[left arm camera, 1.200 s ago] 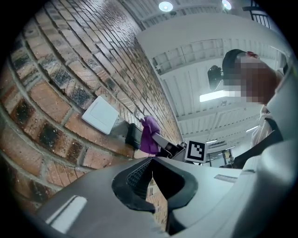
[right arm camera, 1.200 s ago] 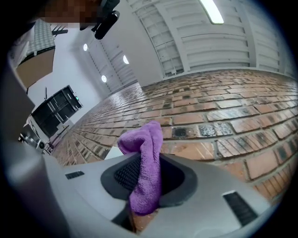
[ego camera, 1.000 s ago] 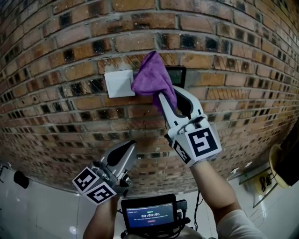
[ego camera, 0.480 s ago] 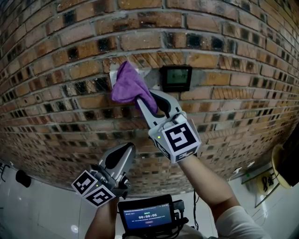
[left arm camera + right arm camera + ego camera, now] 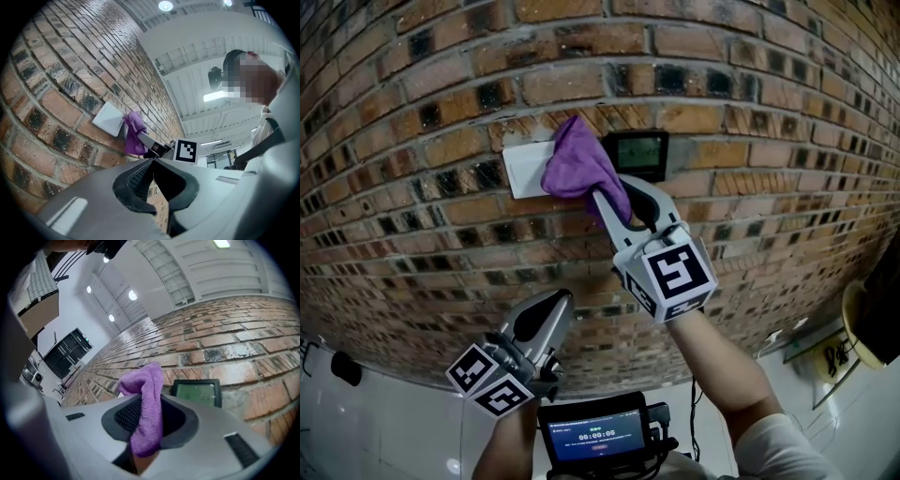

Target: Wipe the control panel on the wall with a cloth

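The brick wall (image 5: 750, 112) fills nearly all you see ahead, its courses running left to right and curving with the lens.

Your right gripper (image 5: 614, 206) is raised against it at centre, forearm coming up from the lower right and its marker cube (image 5: 675, 277) turned toward you. Its jaws are clamped on a purple cloth (image 5: 581, 169). In the right gripper view the cloth runs down between the two jaw pads and bunches out beyond the tips.

Your left gripper (image 5: 551, 314) hangs lower and to the left, near you and well apart from both wall fittings. Its jaws are pressed together with nothing between them, which the left gripper view confirms. Its marker cube (image 5: 487, 380) sits at the near end.

A small monitor (image 5: 598, 433) with a lit screen sits at the bottom edge, nearest you, between your two arms.

On the wall, a white plate (image 5: 523, 171) lies left of centre. The bunched cloth covers its right end.

Just right of the cloth is the control panel (image 5: 639, 155), a dark frame around a dim greenish screen. The cloth overlaps its lower left corner in the head view, and you cannot tell whether it touches there. Most of the screen is uncovered.
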A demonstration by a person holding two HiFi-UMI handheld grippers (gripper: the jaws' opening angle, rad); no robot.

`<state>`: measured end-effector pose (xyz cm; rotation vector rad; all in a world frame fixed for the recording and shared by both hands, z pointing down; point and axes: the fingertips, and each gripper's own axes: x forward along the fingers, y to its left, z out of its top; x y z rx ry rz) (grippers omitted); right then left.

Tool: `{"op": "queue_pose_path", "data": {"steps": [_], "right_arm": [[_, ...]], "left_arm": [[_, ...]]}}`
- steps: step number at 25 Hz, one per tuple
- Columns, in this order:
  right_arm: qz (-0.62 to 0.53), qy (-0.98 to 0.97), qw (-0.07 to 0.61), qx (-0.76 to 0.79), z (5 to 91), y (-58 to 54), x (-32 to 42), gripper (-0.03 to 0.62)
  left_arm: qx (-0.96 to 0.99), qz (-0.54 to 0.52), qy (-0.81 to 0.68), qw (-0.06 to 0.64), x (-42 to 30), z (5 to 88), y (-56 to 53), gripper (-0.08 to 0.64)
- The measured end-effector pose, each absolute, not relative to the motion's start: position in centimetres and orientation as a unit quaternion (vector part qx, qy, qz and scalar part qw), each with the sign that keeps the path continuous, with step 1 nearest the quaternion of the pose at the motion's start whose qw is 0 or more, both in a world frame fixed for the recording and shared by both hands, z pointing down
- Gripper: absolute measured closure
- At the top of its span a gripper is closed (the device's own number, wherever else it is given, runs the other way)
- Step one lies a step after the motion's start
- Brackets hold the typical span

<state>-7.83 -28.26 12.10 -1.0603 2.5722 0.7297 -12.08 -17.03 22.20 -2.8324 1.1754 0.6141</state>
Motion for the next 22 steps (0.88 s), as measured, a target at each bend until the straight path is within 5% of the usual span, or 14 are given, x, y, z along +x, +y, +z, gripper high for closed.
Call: {"op": "queue_pose_path", "data": {"steps": [22], "right_arm": [[0.246,0.842,0.139,-0.459,10.9,-30.5,3.8,0.488]], "left_arm": [[-0.926,0.192,0.325,-0.003,-6.3,22.1,-18.5,0.572]]}}
